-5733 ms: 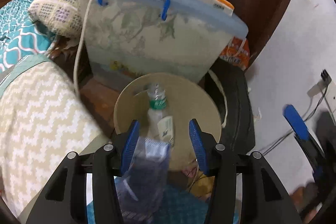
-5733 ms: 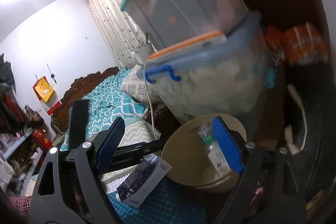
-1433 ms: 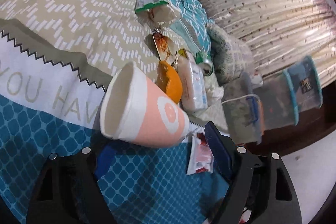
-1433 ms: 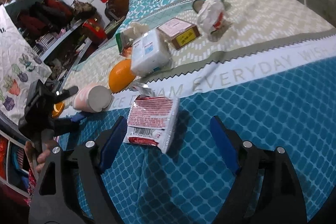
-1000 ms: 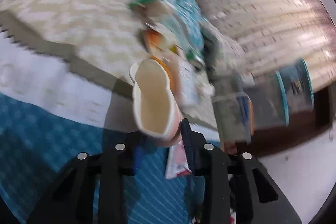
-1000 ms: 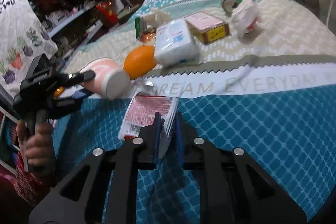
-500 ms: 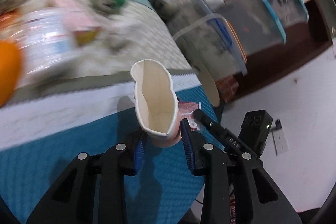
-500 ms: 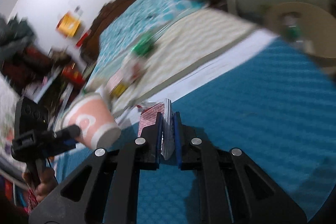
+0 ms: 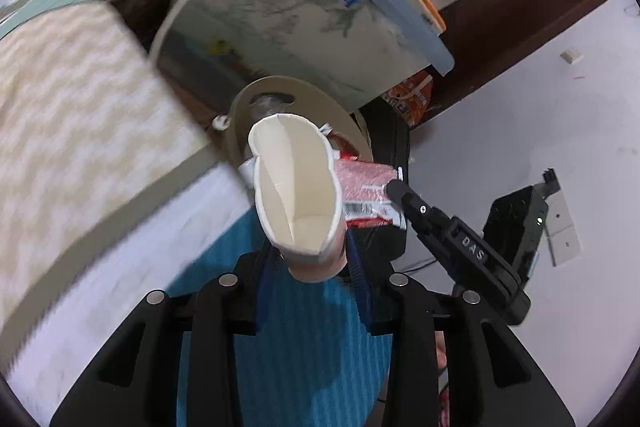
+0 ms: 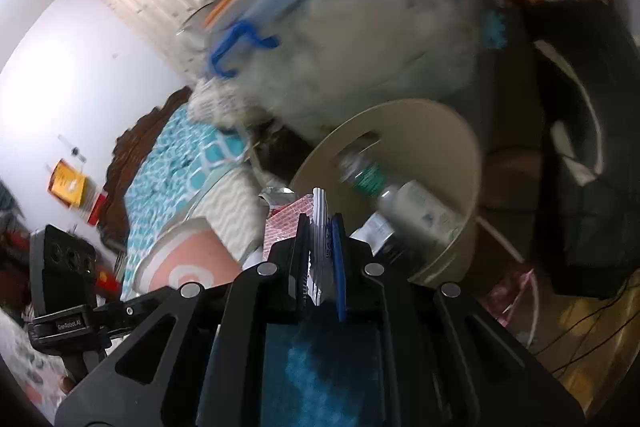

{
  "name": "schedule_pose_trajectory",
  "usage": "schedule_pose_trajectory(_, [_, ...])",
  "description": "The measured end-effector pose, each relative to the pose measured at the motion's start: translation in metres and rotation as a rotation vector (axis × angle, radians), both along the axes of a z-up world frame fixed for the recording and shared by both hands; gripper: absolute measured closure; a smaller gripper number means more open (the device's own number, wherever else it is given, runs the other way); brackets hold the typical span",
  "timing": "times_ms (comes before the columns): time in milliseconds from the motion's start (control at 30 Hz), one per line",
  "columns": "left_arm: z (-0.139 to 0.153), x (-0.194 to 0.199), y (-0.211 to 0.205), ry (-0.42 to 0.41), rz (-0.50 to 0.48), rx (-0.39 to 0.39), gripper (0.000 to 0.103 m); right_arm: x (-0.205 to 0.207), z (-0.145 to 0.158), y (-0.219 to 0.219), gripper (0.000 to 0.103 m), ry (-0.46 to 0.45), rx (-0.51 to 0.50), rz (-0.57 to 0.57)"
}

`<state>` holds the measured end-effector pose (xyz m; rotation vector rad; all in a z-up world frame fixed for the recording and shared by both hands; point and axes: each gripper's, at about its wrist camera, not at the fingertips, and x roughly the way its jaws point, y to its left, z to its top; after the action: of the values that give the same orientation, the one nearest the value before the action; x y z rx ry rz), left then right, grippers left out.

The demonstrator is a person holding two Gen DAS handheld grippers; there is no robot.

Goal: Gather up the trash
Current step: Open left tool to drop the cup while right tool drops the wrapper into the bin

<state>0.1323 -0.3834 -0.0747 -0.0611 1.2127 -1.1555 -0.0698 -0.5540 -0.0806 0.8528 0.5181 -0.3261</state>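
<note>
I bring both sets of tongs over the round beige plastic bin [image 10: 460, 163] at frame centre before letting go: left tongs [image 9: 314, 263] (easing open) grip the pink-and-white paper cup [image 9: 296, 187], right tongs [image 10: 320, 259] pinch the red-and-white snack wrapper [image 10: 316, 223]. A moment back both were above the bed.

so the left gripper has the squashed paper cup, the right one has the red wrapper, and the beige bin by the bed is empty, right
Not quite: the beige bin is not empty. The right wrist view shows a plastic bottle with a green label lying inside it. The rest holds: the left gripper grips the squashed paper cup, and the right gripper pinches the red wrapper.
</note>
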Motion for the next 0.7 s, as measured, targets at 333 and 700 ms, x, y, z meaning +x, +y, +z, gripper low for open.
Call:
schedule_pose_trajectory(333, [-0.017, 0.010, -0.061, -0.046, 0.012, 0.096, 0.039, -0.005, -0.008, -0.029, 0.017, -0.015, -0.008, -0.102])
schedule_pose_trajectory(700, [0.016, -0.008, 0.074, -0.286, 0.225, 0.111, 0.039, 0.000, -0.004, 0.037, 0.017, -0.074, 0.073, 0.005])
